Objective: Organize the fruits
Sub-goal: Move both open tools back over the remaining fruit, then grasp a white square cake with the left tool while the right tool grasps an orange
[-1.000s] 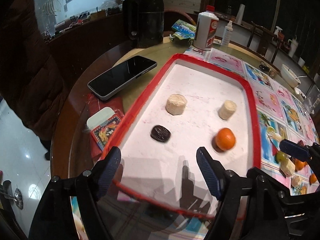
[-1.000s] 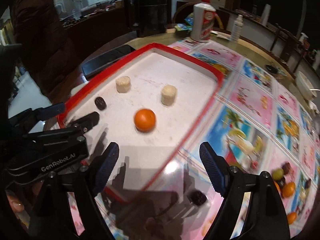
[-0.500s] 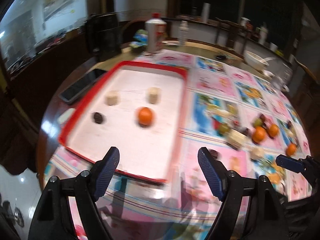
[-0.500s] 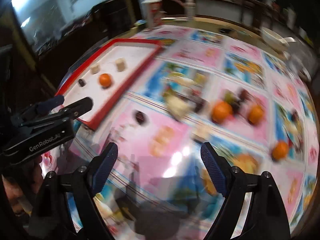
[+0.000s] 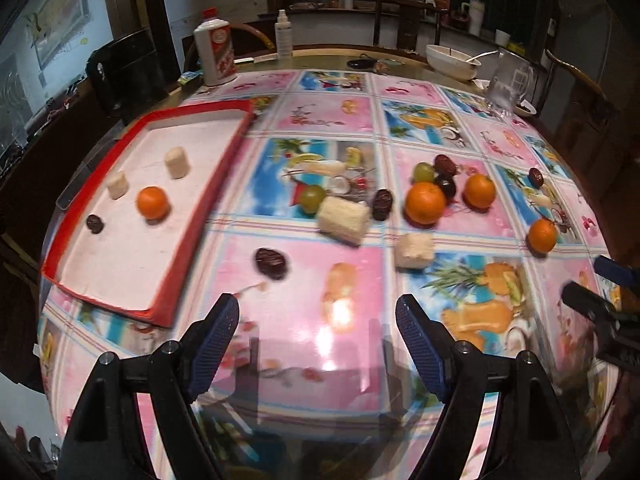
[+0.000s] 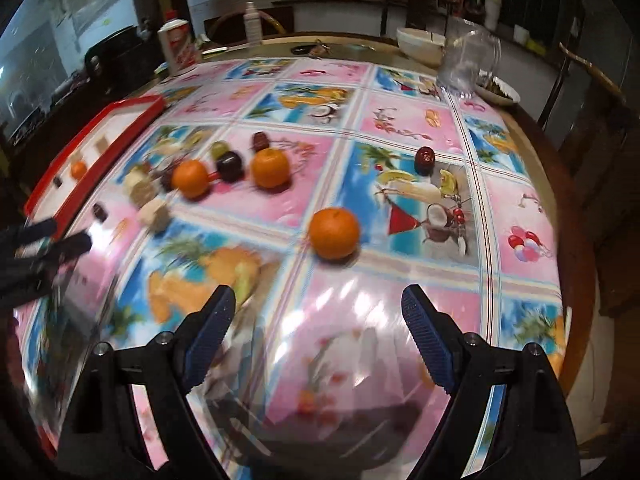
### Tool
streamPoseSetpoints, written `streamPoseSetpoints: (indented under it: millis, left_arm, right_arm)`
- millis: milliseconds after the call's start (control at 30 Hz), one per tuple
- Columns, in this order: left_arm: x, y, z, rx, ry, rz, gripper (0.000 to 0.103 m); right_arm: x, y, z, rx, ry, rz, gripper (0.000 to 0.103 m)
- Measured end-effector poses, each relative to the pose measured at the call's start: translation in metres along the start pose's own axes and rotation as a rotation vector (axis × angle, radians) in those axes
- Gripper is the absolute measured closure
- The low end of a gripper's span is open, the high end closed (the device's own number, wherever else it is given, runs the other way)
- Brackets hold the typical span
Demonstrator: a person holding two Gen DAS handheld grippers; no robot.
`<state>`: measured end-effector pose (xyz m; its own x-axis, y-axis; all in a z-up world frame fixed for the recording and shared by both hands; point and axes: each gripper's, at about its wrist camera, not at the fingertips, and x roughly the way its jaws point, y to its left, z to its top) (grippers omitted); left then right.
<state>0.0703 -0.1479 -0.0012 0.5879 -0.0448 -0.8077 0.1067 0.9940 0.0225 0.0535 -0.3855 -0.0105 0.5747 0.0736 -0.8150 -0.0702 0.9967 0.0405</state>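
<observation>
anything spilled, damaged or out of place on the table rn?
Nothing spilled or damaged that I can see. The only disorder is the task itself: the red tray holds just four pieces, while oranges, green grapes, dark dates and pale chunks lie scattered loose on the tablecloth.

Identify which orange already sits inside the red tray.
The small orange beside two pale chunks and a dark date in the red tray; the other three oranges lie loose on the patterned tablecloth.
</observation>
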Motion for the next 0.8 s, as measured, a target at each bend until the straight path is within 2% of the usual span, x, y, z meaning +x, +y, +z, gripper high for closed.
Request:
streamPoseSetpoints:
  millis: [200,433,533,667,733,800]
  left_arm:
    - [0.009,-0.019,0.008,0.010,-0.002,0.007,0.022]
    - [0.023,-0.043,0.018,0.041,-0.008,0.014,0.022]
    - [0.033,-0.053,0.022,0.047,0.011,-0.005,0.022]
    - [0.046,-0.062,0.024,0.058,0.029,0.018,0.024]
    - [0.049,-0.062,0.025,0.046,0.037,0.005,0.038]
    - [0.055,-0.063,0.024,0.043,0.063,-0.015,0.071]
  right_arm:
    - [0.035,-0.012,0.021,-0.006,0.033,0.010,0.018]
    - [0.046,-0.010,0.026,-0.057,0.028,0.069,0.020]
    - [0.052,-0.009,0.026,-0.074,0.046,0.078,0.026]
    - [0.056,-0.010,0.027,-0.085,0.048,0.082,0.034]
    - [0.056,-0.009,0.027,-0.097,0.047,0.074,0.041]
    - [0.055,-0.007,0.027,-0.121,0.040,0.055,0.057]
